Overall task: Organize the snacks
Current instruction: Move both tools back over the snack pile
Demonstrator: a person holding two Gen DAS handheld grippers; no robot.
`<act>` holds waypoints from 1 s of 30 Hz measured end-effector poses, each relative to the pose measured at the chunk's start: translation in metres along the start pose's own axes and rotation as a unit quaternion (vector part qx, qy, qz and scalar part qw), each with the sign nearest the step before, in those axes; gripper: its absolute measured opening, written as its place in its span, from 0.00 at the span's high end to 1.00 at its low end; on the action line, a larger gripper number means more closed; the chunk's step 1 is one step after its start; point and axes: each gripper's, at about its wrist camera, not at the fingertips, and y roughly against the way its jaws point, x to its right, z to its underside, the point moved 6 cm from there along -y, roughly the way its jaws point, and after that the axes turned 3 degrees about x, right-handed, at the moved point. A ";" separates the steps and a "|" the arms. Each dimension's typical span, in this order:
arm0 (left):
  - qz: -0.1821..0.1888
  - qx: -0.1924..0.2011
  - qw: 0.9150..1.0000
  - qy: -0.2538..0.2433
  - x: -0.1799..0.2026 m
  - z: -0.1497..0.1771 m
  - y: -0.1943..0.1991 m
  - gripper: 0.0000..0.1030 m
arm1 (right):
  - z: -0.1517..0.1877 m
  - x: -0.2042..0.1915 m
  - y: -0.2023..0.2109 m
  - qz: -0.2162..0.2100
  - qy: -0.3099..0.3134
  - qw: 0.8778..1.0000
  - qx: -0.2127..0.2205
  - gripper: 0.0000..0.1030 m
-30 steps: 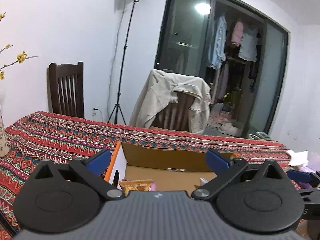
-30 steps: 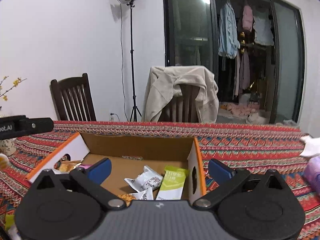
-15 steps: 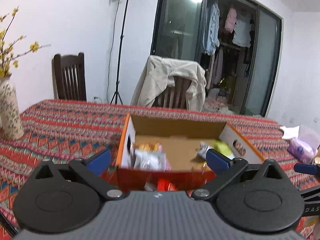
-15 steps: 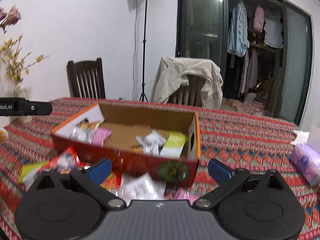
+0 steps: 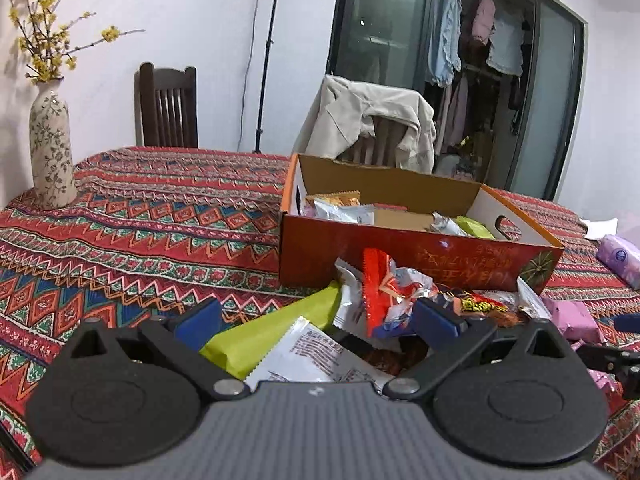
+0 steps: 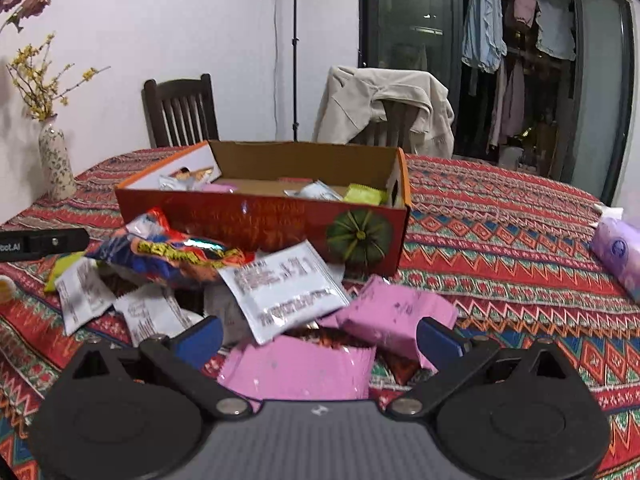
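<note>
Snack sorting, partly done: several packets are already lying inside the box, among them a green packet at its right end and a silver packet beside it. A loose pile is still waiting on the cloth in front of the box, so most of the work appears left. Right gripper: jaws standing wide apart, holding nothing, hovering low over the pile; a pink pack is lying directly between the fingers, a second pink pack just ahead to the right, a white sachet just ahead, an orange bag ahead to the left. Left gripper: jaws likewise apart and empty, pointing toward the box; a lime pack and a white pack are lying between its fingers, a red wrapper just ahead. A vase is standing well off to the left.
</note>
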 end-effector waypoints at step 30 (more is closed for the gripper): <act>0.018 0.000 0.999 0.032 -0.010 0.003 -0.009 0.00 | -0.030 -0.017 -0.063 -0.059 0.048 0.997 -0.032 0.08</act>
